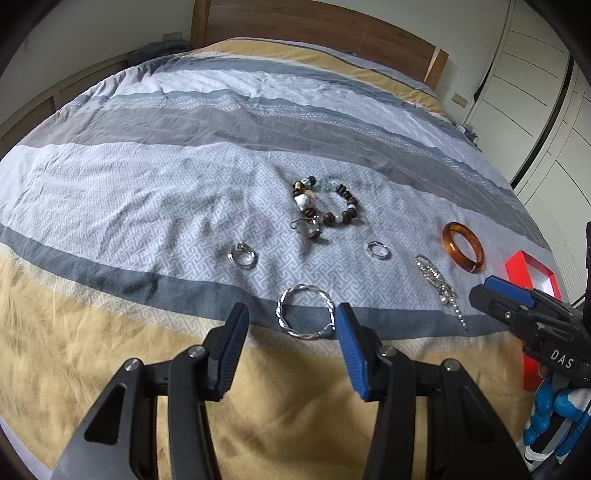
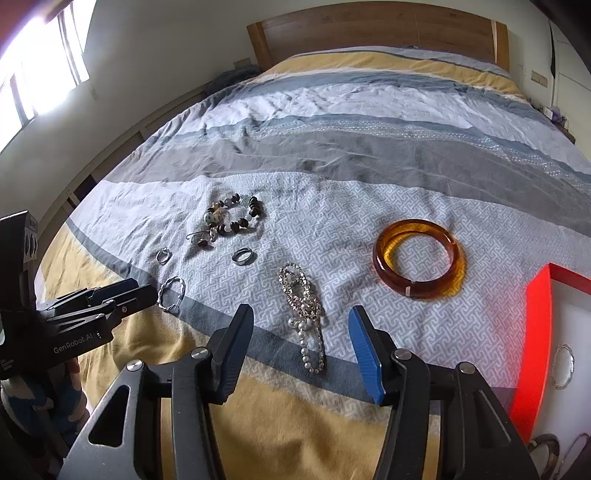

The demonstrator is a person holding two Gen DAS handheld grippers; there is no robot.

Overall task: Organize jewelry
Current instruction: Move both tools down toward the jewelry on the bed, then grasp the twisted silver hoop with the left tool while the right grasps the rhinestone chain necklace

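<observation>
Jewelry lies on a striped bedspread [image 1: 147,184]. A twisted silver bangle [image 1: 306,312] lies just ahead of my open left gripper [image 1: 291,317]; it also shows in the right wrist view [image 2: 171,293]. A silver bead chain [image 2: 306,314] lies between the tips of my open right gripper [image 2: 301,321]; it also shows in the left wrist view [image 1: 439,286]. An amber bangle [image 2: 419,257] [image 1: 463,246], a brown bead bracelet [image 1: 328,206] [image 2: 232,218] and two silver rings [image 1: 243,254] [image 1: 378,249] lie farther out. A red-rimmed box [image 2: 535,332] at the right holds a thin silver bangle [image 2: 563,365].
The wooden headboard [image 2: 369,33] stands at the far end of the bed. White wardrobe doors [image 1: 535,92] are on the right, a window [image 2: 37,55] on the left. The red box also shows in the left wrist view [image 1: 517,266], behind the right gripper [image 1: 517,310].
</observation>
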